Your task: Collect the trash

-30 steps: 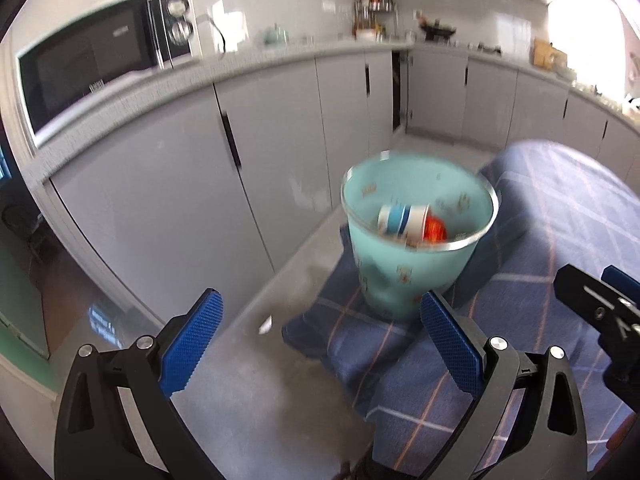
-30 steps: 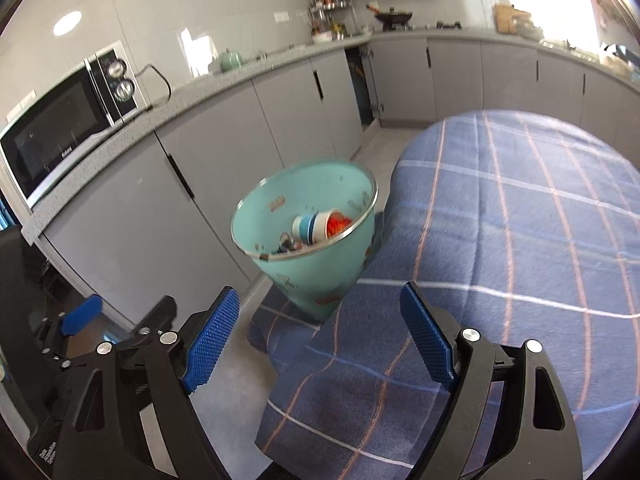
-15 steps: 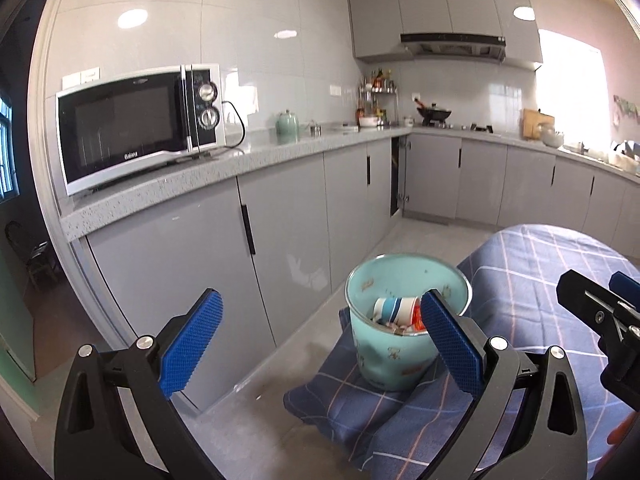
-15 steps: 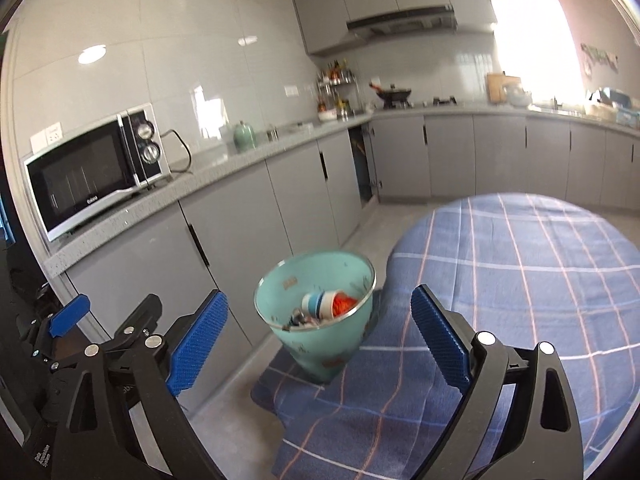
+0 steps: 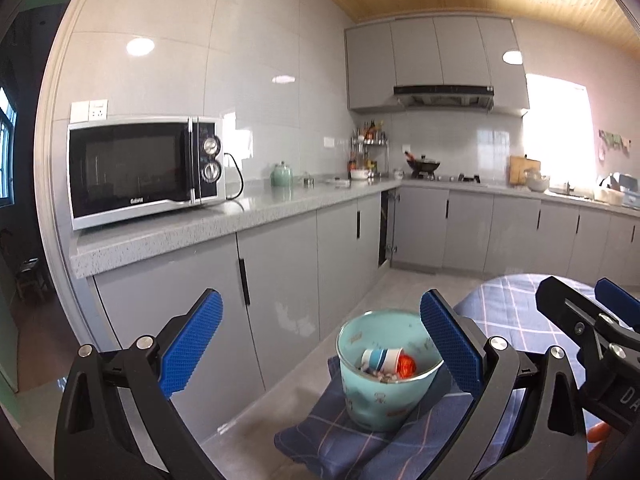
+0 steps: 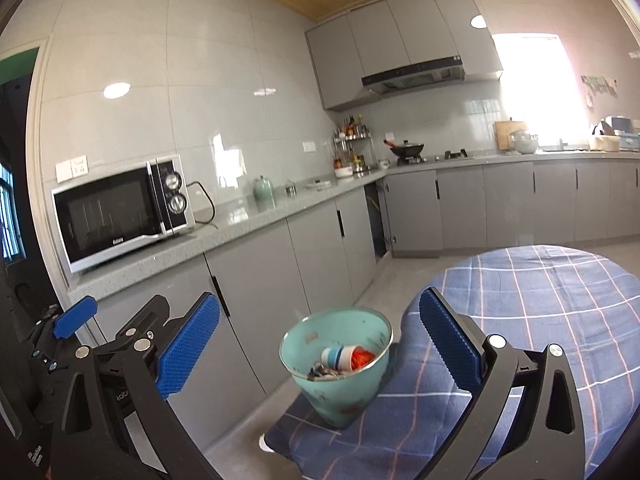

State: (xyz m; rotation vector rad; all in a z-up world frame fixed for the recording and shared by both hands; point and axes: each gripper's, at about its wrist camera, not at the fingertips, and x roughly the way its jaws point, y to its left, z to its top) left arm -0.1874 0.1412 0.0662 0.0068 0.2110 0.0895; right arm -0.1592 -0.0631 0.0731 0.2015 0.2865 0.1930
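Several pieces of trash already lie inside the mint-green wastebasket (image 6: 339, 364): a blue-and-white striped paper cup (image 6: 339, 356) on its side, a crumpled orange-red wrapper (image 6: 362, 357) touching it, and small scraps too blurred to name. The basket stands on the floor, on the hanging skirt of the blue plaid tablecloth (image 6: 540, 304), tucked against the near left edge of the round table and facing the grey base cabinets (image 6: 256, 280).

Both tools are empty. The right gripper (image 6: 318, 344) has just been opening and its blue pads now stand as wide as they go, nothing between them but the view of the basket well below. The left gripper (image 5: 318, 340) is likewise spread wide and holds nothing; each tool shows at the edge of the other's camera, so the two hover side by side, raised above the bin and aimed across the kitchen.

No loose litter shows on the visible part of the tablecloth, which looks bare from its near edge to its far edge, nor on the grey floor (image 5: 256, 440) beside the basket. Judged from that, the collecting looks largely or wholly done, with the last item apparently dropped. Along the countertop (image 5: 256, 208) a microwave (image 5: 144, 168) and a green ceramic jar (image 5: 281, 174) sit undisturbed; whether any trash remains outside these views cannot be told.
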